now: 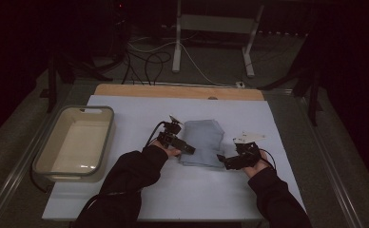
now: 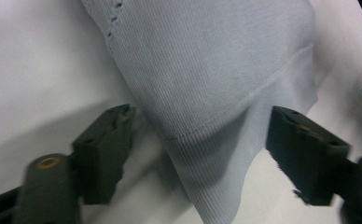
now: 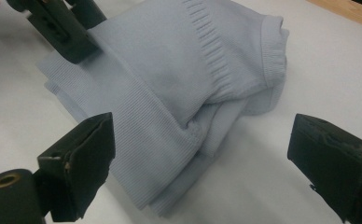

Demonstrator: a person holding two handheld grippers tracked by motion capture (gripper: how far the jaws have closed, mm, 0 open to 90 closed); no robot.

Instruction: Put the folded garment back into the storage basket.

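My folded pale-blue ribbed knit garment (image 1: 202,142) lies mid-frame on the white tabletop (image 1: 140,199), so I straddle its near left corner with my left tongs (image 2: 195,154) part-open, not yet gripping, and my right tongs (image 3: 202,172) wide at its lower right corner.

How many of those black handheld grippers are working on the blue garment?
2: the left gripper at the folded blue garment's left edge, the right gripper at its near right corner.
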